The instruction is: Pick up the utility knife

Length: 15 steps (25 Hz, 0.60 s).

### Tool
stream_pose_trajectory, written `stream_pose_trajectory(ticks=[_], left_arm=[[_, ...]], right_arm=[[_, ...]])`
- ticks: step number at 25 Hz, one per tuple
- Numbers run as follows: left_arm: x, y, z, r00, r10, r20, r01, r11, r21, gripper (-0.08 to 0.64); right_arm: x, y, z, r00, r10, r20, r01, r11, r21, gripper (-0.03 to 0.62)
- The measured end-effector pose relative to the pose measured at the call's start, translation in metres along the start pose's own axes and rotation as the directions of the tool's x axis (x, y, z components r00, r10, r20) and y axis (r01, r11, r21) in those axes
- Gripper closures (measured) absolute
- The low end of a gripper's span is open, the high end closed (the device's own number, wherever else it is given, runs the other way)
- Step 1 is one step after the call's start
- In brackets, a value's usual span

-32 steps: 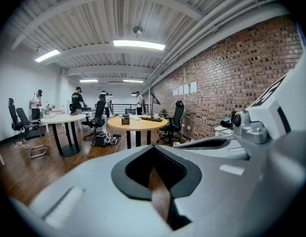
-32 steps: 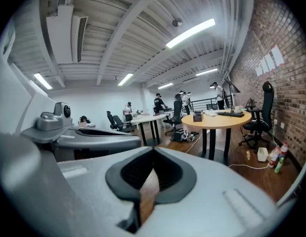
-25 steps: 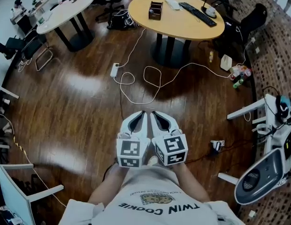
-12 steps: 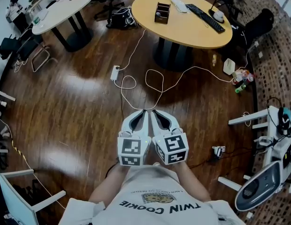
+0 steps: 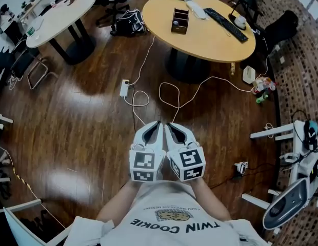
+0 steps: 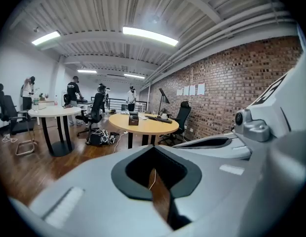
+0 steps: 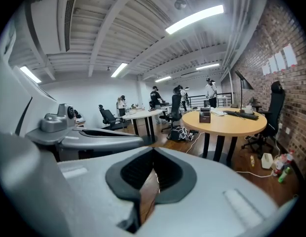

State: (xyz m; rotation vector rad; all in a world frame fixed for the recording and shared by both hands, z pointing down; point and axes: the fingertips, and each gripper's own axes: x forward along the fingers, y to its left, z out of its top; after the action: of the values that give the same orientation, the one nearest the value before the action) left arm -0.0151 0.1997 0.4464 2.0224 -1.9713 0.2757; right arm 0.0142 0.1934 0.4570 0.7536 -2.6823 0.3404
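I cannot make out a utility knife in any view. My left gripper [image 5: 157, 123] [image 6: 155, 180] and right gripper [image 5: 168, 124] [image 7: 145, 187] are held side by side in front of my chest, above the wooden floor. Both are shut with nothing between the jaws. Ahead stands a round yellow table [image 5: 210, 37] [image 6: 143, 125] [image 7: 227, 123]. On it are a brown compartment box [image 5: 180, 20] [image 6: 133, 119] [image 7: 205, 115], a black keyboard [image 5: 224, 17] and small items too far away to identify.
White cables [image 5: 169, 94] and a power strip [image 5: 123, 88] lie on the floor between me and the table. A white round table [image 5: 61, 14] stands at the far left. A black chair [image 5: 282, 24] and white machines [image 5: 297, 188] are on the right. People [image 6: 73, 90] stand at the back.
I have moved forward across the floor toward the yellow table, and the cables and power strip now lie closer to me. Both grippers stayed together and shut.
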Motion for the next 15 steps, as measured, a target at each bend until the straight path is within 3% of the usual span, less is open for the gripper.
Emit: stream_pose_trajectory(ticks=[15], left_arm=[[0.028, 0.063, 0.015, 0.998, -0.068, 0.006, 0.068, 0.998, 0.013, 0.552]], right_arm=[[0.069, 0.008, 0.031, 0.999, -0.048, 0.017, 0.048, 0.999, -0.010, 0.591]])
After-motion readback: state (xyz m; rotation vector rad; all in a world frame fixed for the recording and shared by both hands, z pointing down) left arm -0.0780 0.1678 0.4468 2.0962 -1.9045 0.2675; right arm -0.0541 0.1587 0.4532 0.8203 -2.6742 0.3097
